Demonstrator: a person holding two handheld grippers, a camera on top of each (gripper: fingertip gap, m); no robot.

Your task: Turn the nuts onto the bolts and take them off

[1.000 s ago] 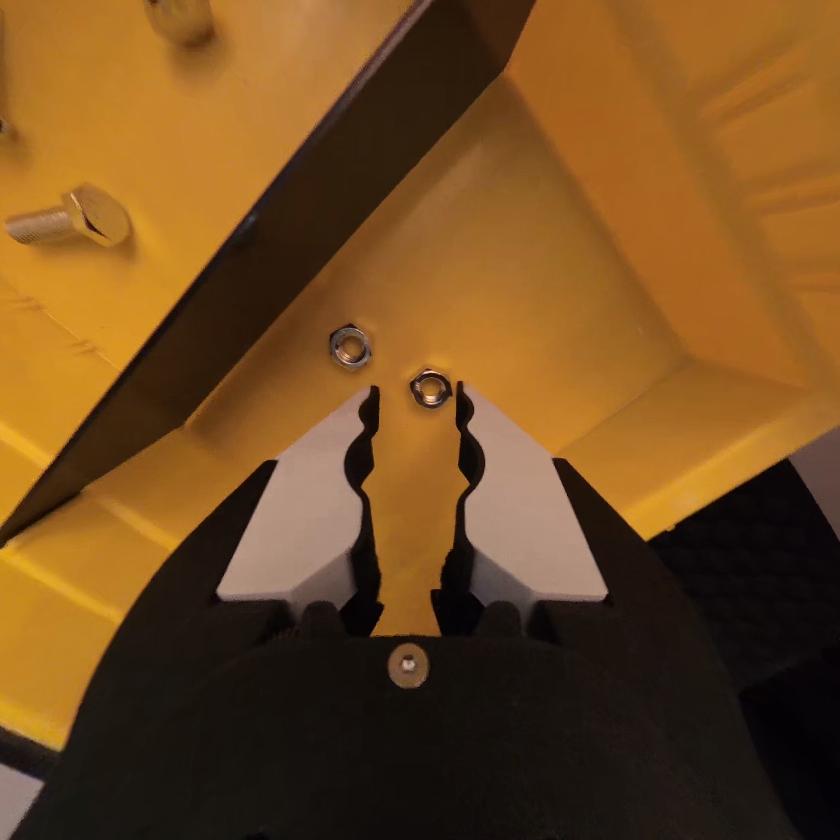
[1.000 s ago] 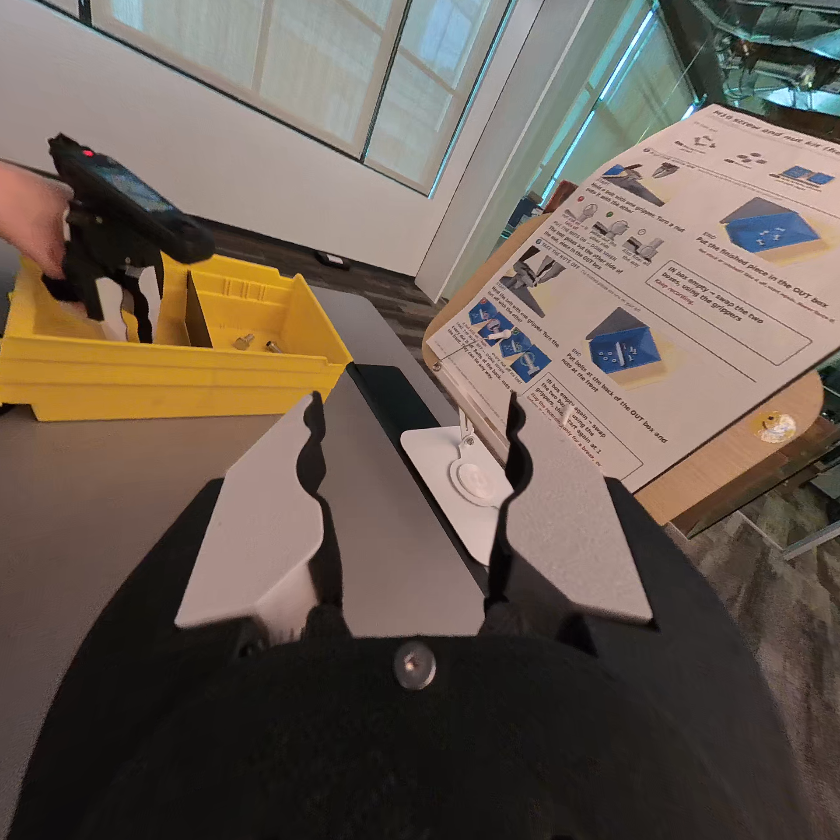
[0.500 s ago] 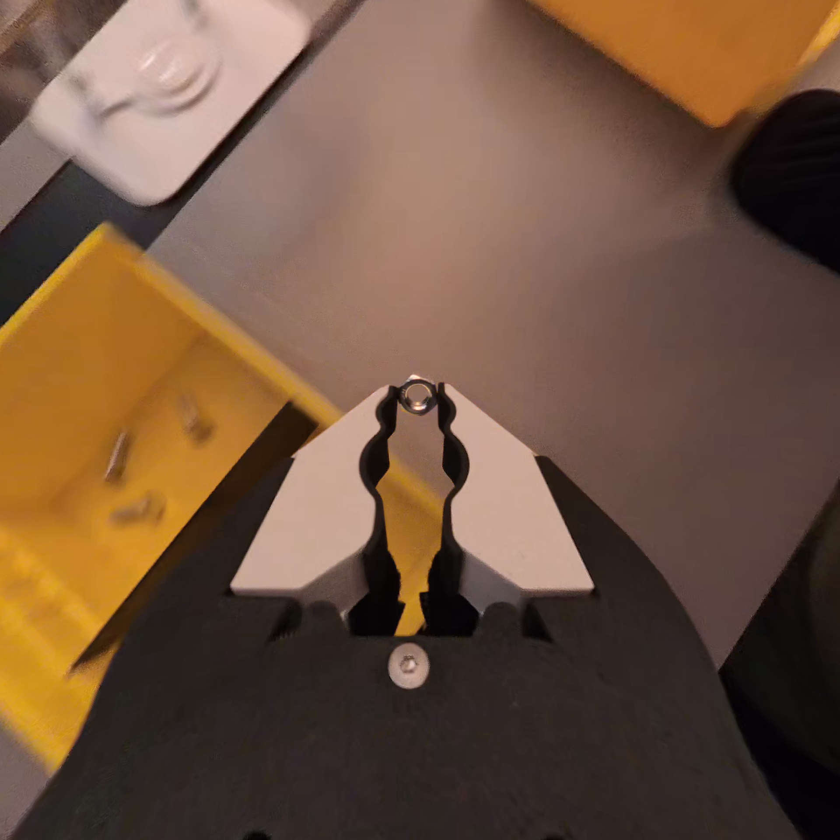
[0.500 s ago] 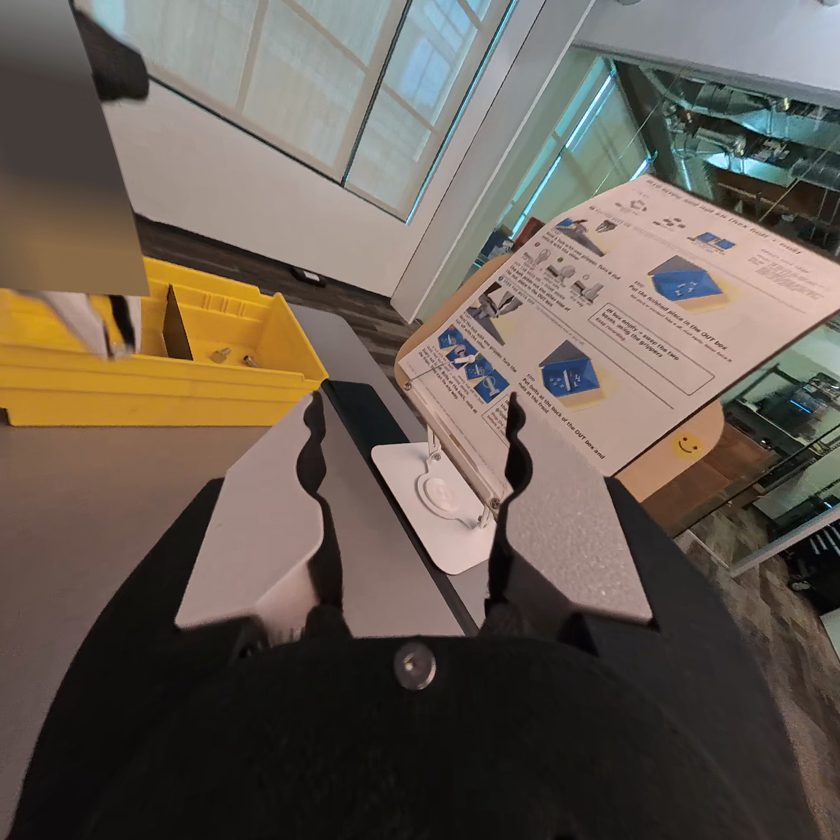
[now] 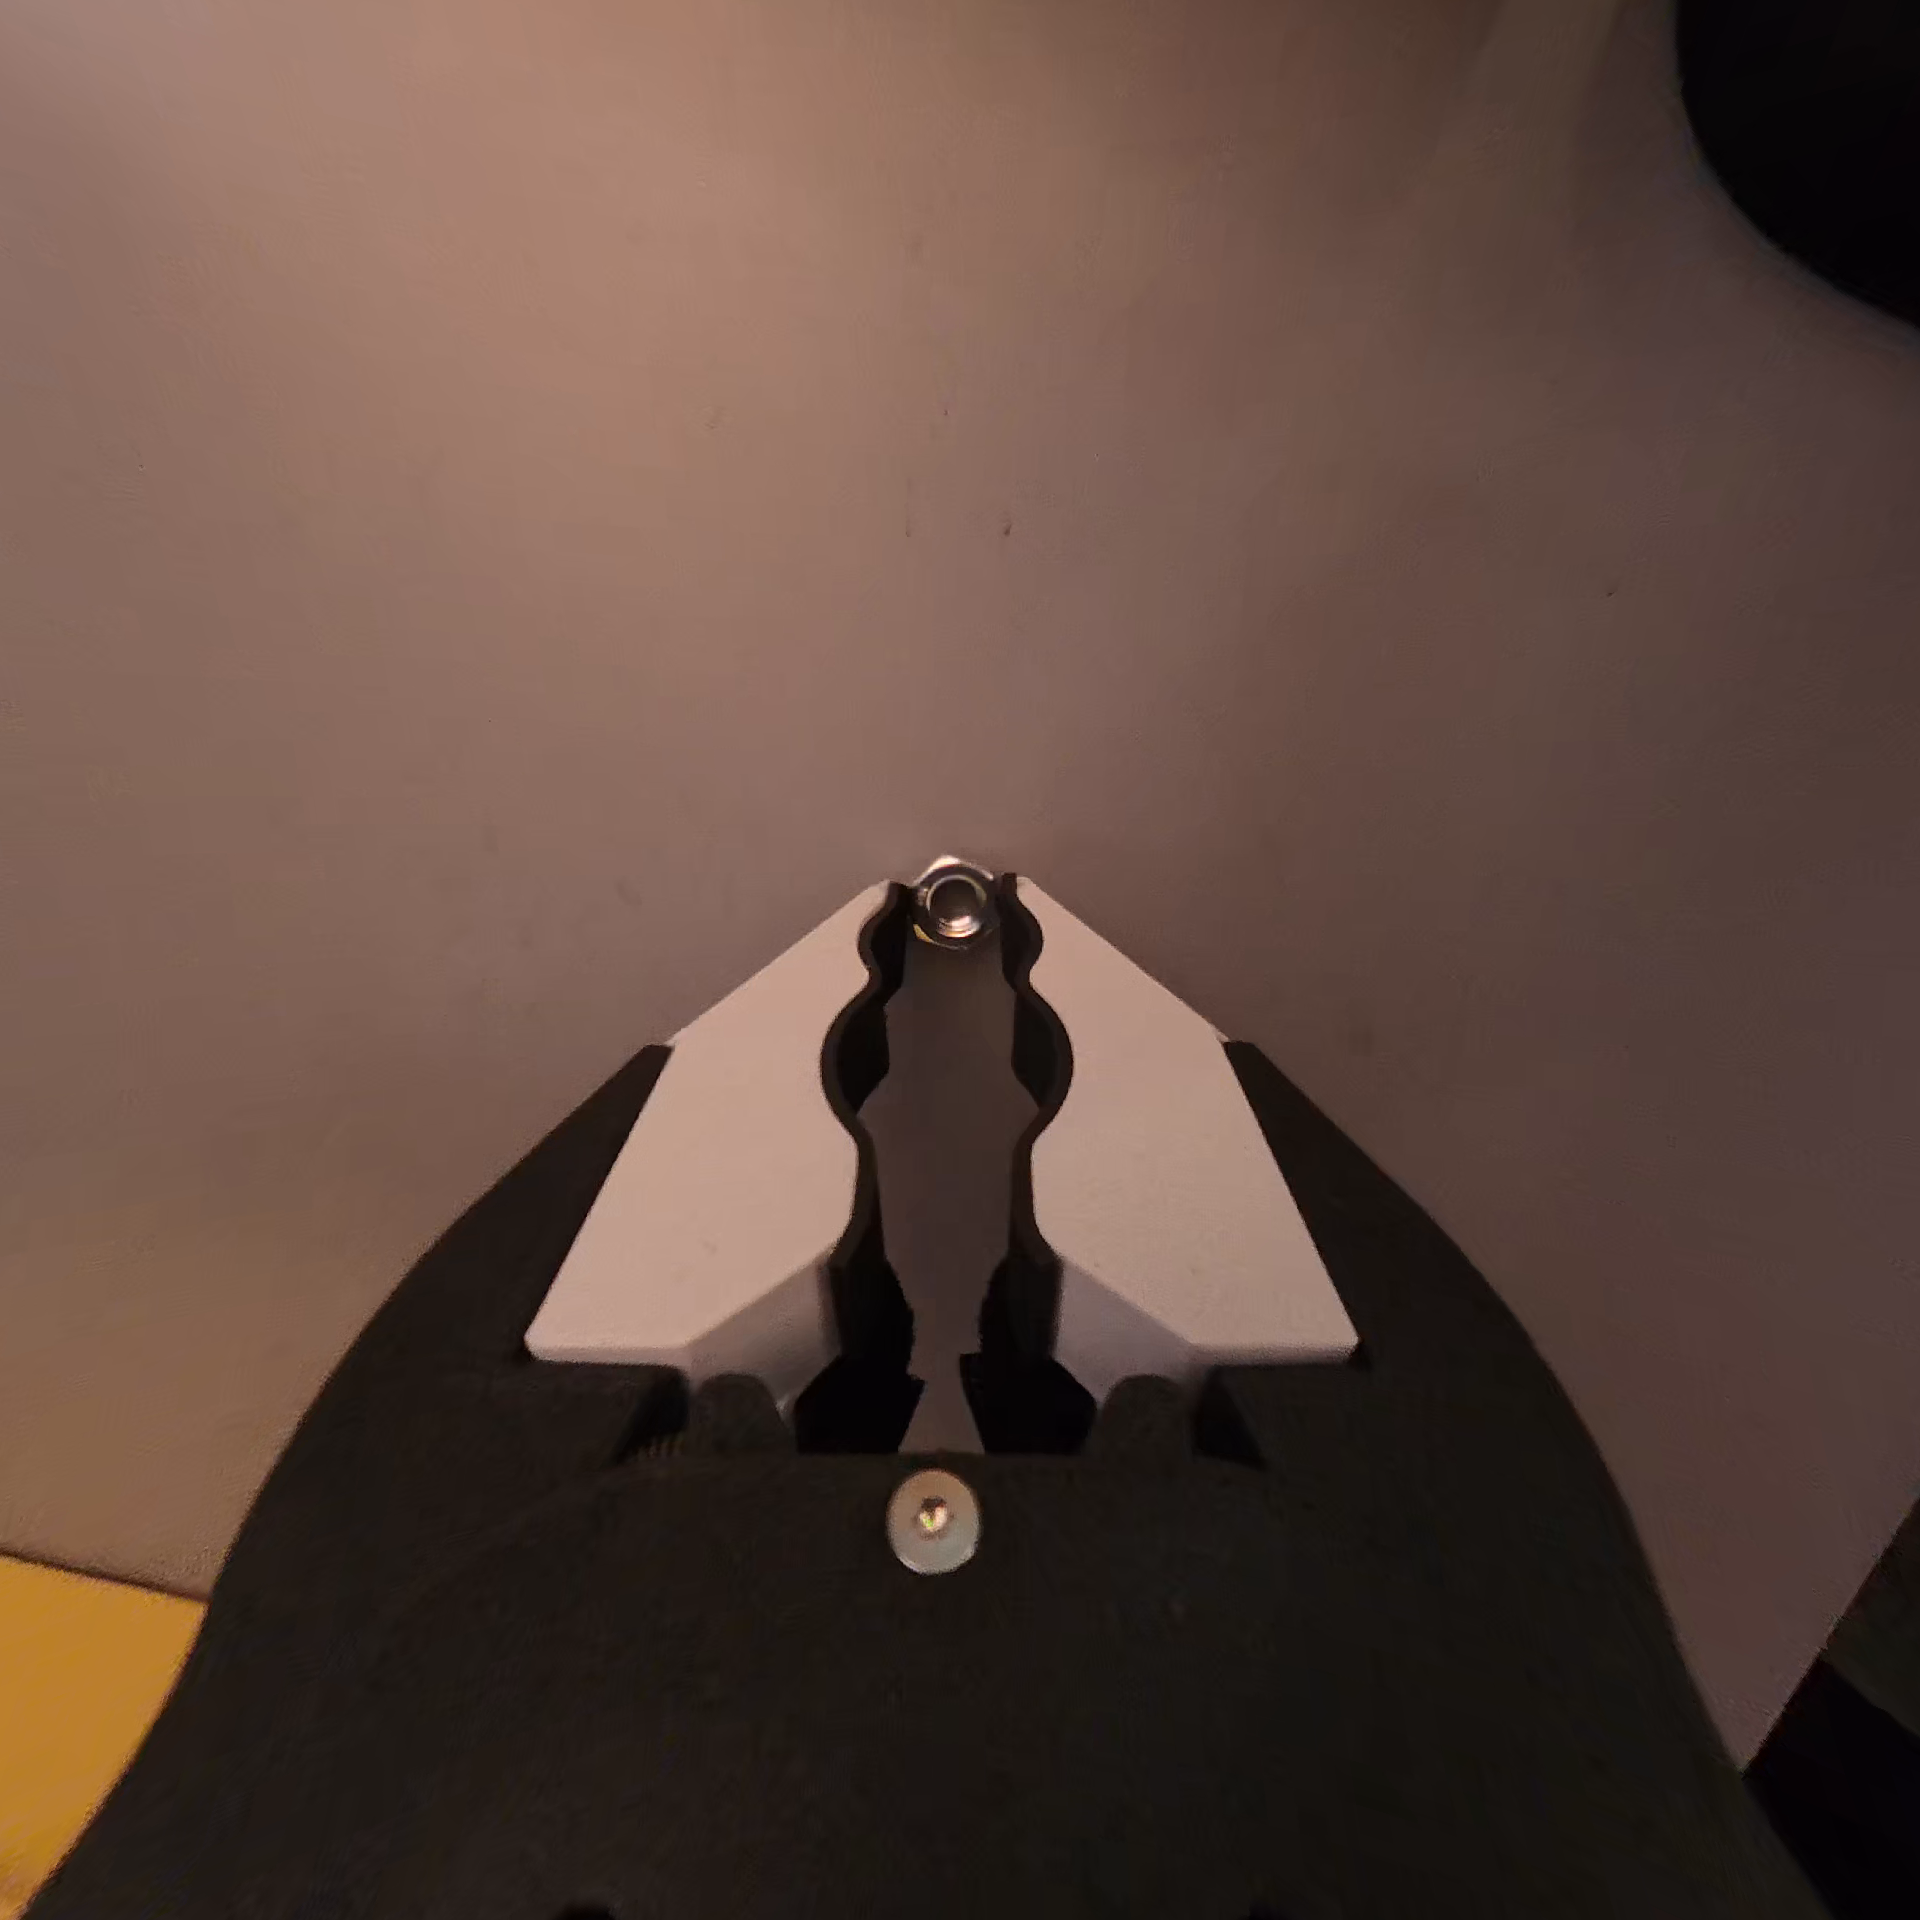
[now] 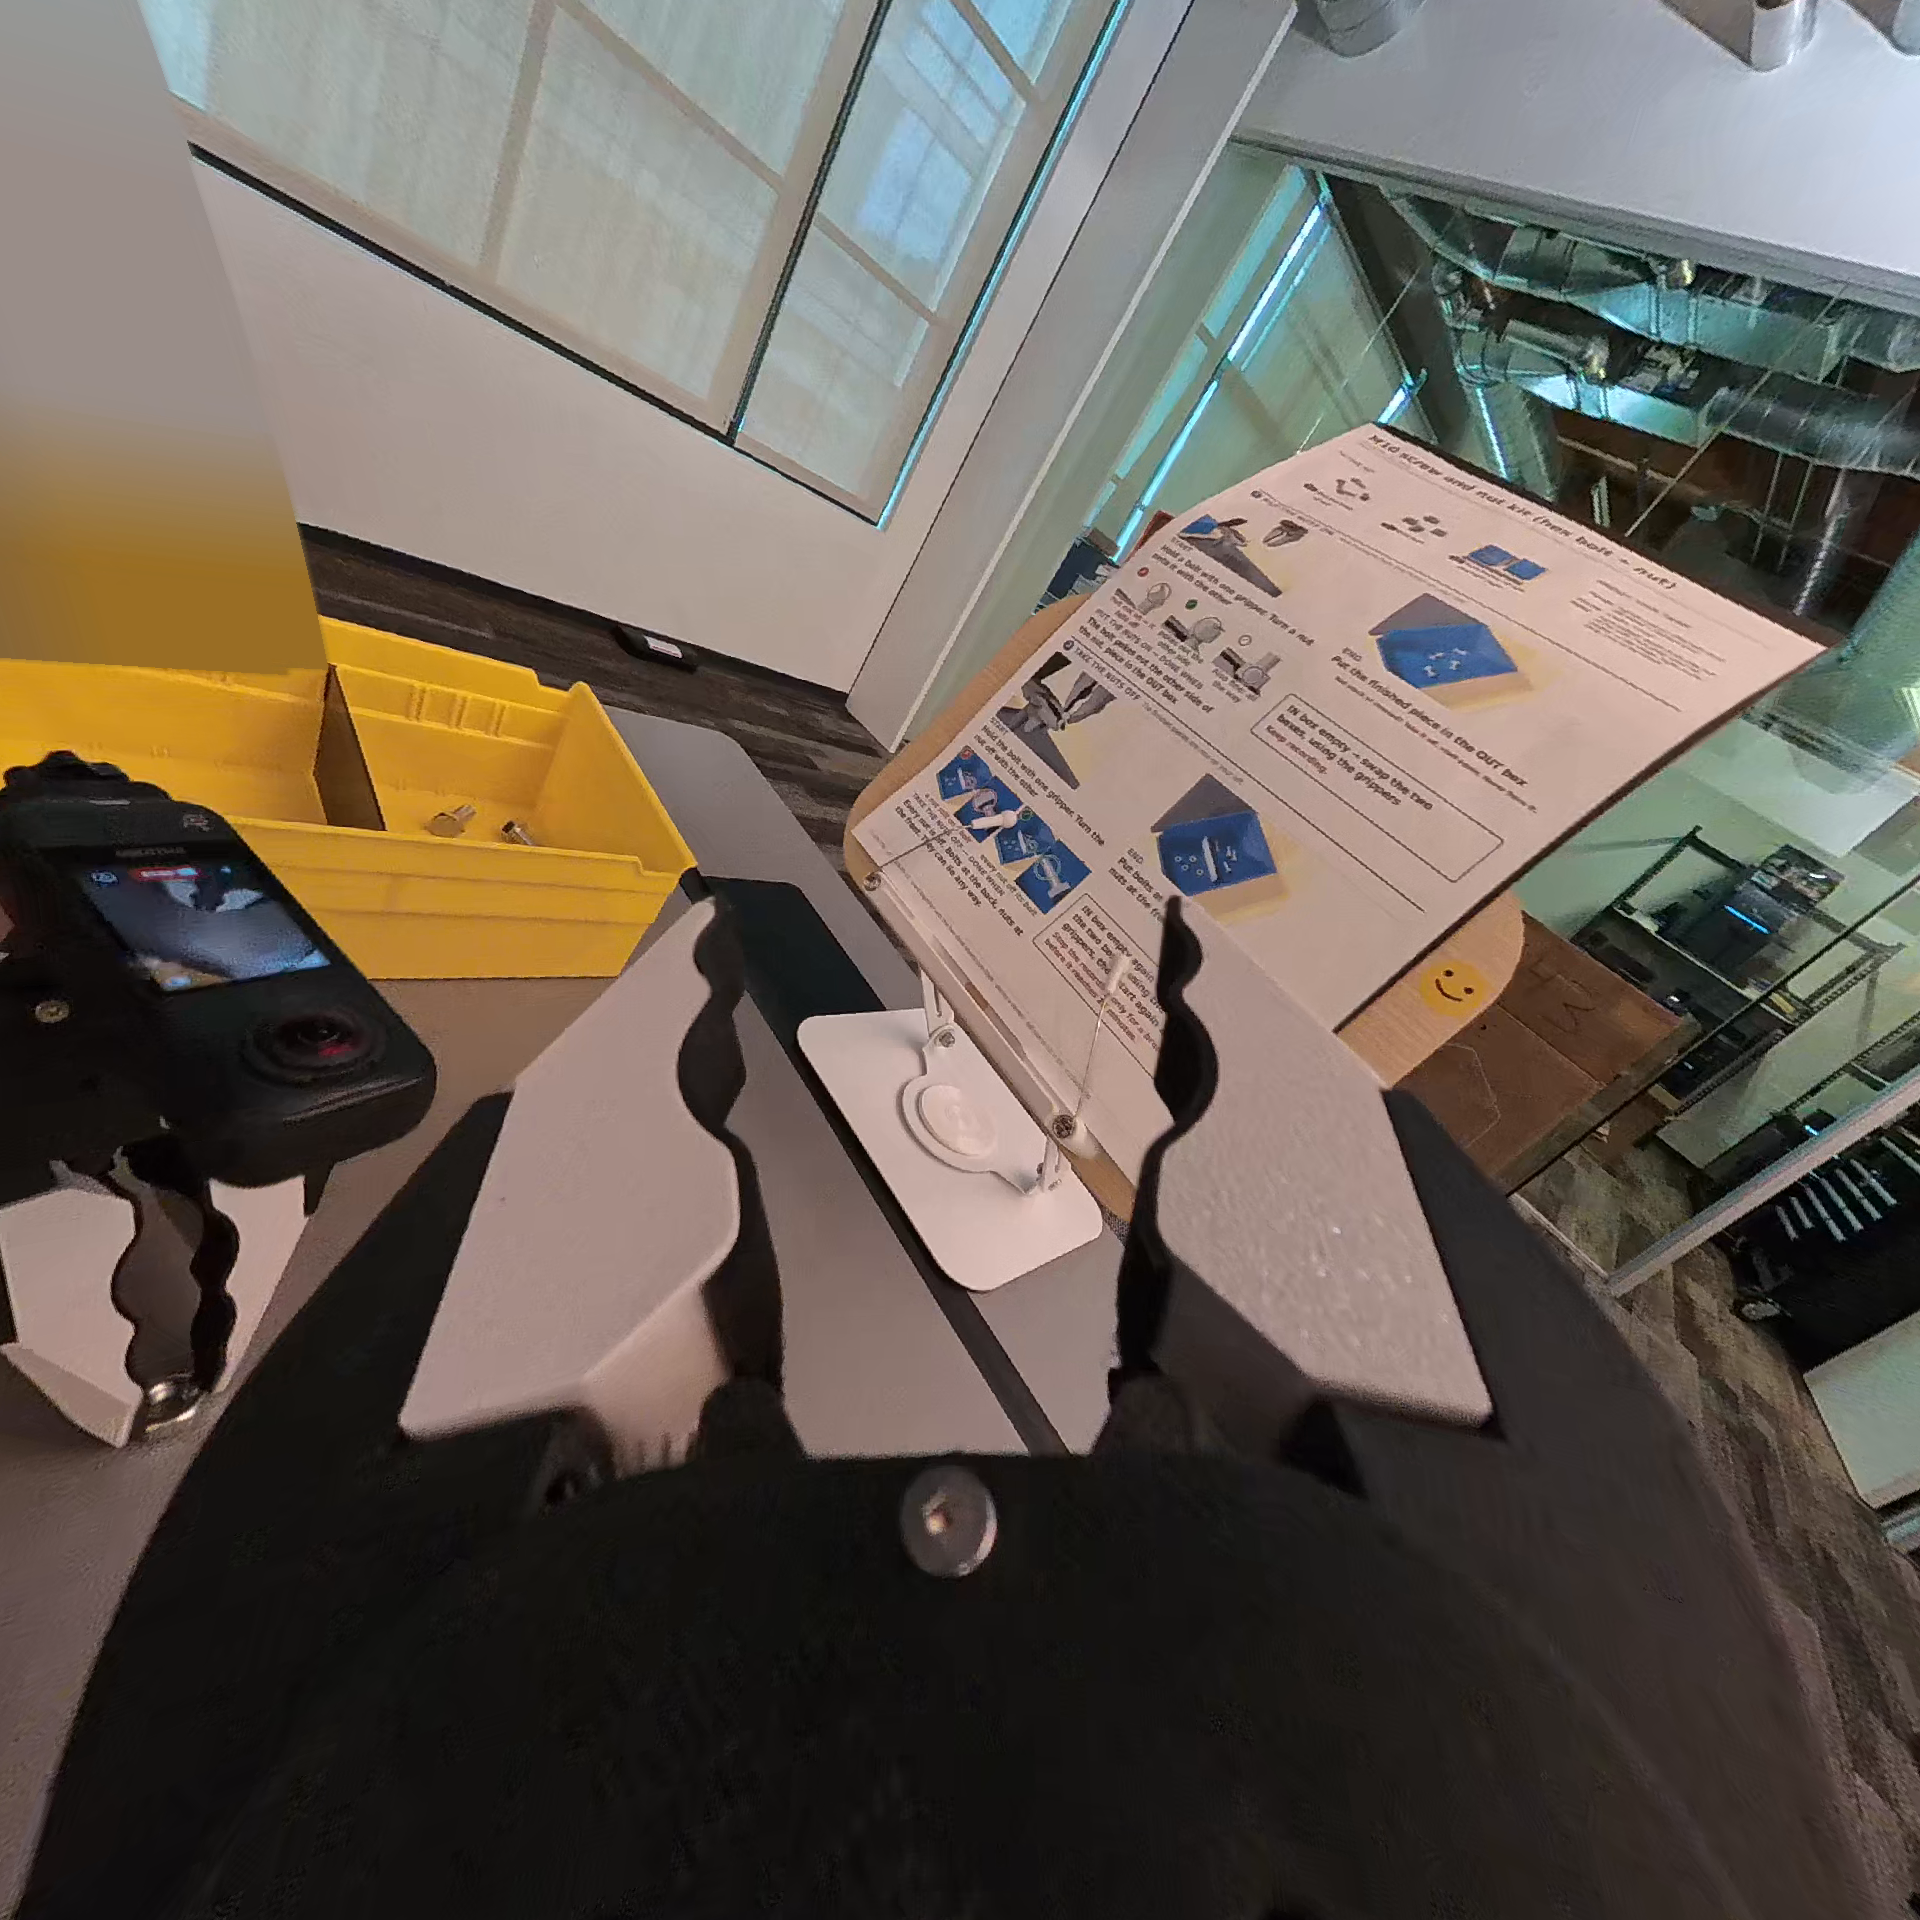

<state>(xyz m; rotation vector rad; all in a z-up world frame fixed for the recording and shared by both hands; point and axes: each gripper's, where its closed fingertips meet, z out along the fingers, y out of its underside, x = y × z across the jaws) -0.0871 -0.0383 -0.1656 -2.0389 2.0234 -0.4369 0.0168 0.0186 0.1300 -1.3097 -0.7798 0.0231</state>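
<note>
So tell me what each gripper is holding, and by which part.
The left gripper pinches a nut by its outer sides, right at the fingertips. The right gripper is open and holds nothing.

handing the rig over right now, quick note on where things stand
Left tongs: shut on a nut at the tips, over the grey table.
Right tongs: open, empty, raised above the table.
Bolts lie in the yellow bin, right of its divider.
Done: nut picked up.
Left: grab a bolt with the right tongs, turn the nut on, then take it off.
</note>
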